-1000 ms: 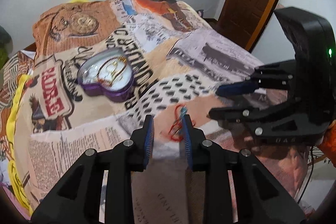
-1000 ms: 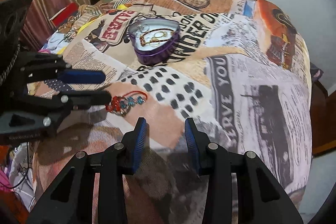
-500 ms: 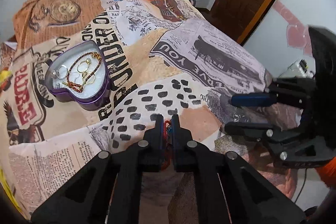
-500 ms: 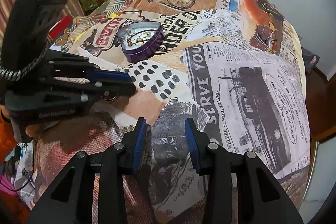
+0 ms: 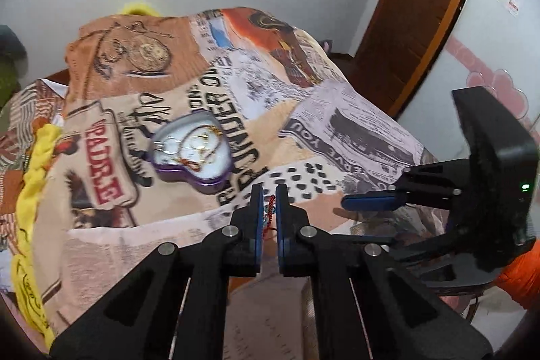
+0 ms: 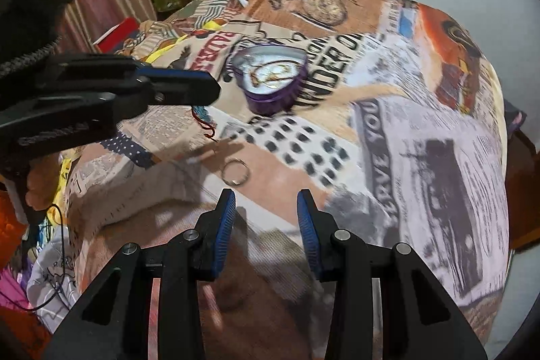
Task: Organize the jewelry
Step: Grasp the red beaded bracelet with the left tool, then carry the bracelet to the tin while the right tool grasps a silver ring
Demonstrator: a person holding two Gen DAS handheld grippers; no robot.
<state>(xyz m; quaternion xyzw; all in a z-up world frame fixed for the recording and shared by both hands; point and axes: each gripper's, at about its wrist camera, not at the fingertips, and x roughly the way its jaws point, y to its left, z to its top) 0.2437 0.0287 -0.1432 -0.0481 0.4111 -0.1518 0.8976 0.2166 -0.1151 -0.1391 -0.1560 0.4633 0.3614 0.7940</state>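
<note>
Left gripper (image 5: 269, 214): jaws pinching red beaded bracelet (image 5: 269, 215), dangling above bed (image 6: 422, 130) | Right gripper (image 6: 265, 218): jaws standing apart, holding nothing, near silver ring (image 6: 235, 175) | Heart-shaped tin (image 5: 192, 150): lying beyond.

Bedspread (image 6: 422, 137) bare right of heart tin (image 6: 270, 83); left gripper (image 6: 202, 90) blocks its near-left approach; silver ring (image 6: 235, 171), probably loose, ahead.

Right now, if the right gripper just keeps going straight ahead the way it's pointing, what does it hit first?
Probably the silver ring lying on the printed bedspread, just ahead and slightly left of the open right gripper. The purple heart-shaped tin sits farther along. Depth is uncertain in the fisheye view.
</note>
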